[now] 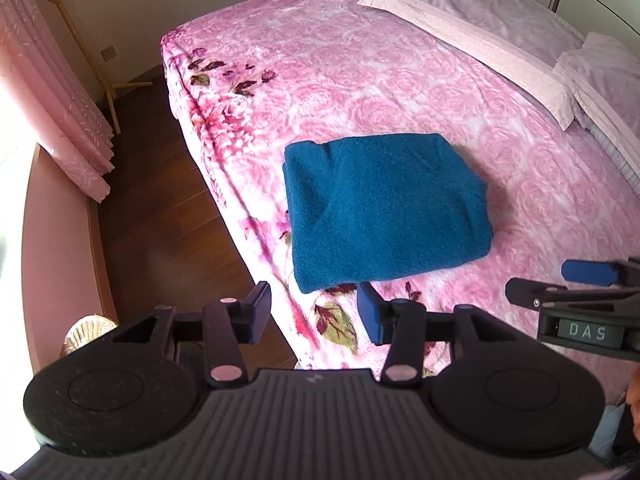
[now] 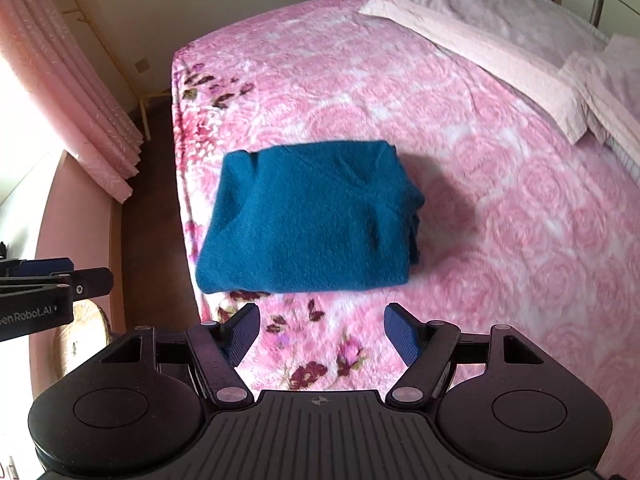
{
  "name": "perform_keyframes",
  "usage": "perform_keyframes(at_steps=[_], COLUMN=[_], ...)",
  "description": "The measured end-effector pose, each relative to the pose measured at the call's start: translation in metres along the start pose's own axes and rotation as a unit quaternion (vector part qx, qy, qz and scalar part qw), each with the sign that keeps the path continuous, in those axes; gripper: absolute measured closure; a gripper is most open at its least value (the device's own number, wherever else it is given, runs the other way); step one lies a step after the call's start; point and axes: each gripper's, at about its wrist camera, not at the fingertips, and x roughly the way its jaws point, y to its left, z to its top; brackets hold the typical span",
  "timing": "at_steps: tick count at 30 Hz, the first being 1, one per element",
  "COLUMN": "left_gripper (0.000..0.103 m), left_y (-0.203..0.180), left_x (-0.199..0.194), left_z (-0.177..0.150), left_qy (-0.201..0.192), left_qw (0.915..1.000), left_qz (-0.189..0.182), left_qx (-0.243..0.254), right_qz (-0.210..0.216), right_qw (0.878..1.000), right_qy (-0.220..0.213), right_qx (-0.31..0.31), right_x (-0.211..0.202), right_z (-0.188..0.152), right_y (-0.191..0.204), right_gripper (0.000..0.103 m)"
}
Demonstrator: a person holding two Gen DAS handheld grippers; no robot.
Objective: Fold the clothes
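- Nearest to us, our left gripper [image 1: 312, 312] hangs above the near edge of the bed with its blue-padded jaws apart and nothing between them
- Beside it, our right gripper [image 2: 322, 330] also stands with its jaws wide apart and empty, clear of the cloth
- Just beyond both, the teal fleece garment [image 1: 384, 208] lies folded into a compact, thick rectangle on the pink rose-patterned bed cover [image 1: 400, 80], close to the bed's near edge and left side
- We judge this piece's folding done: its edges are tucked, layers show stacked at its right side, and neither gripper touches it
- Further off, the pale pink pillows [image 1: 480, 12] sit at the head of the bed; we see no other loose clothes, so little appears left, perhaps only squaring the bundle
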Motion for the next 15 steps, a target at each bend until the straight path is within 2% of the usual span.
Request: perform_keyframes(at_steps=[8,15], left_gripper=[0.059,0.059], left_y=[0.003,0.013], left_x=[-0.021,-0.036], left_z=[-0.004,-0.013], left_qy=[-0.010,-0.022], left_qw=[0.9999,0.9995], left_qz=[-0.001,-0.018], left_qx=[0.001,-0.013], right_qz=[-0.011,-0.009], right_qw=[1.000,1.000], right_qy=[0.004,-0.008], right_qx=[-0.016,-0.022], right_x=[-0.022,-0.043], right_z=[0.000,0.000], right_y=[0.009,0.018], right_gripper=[0.031,0.031])
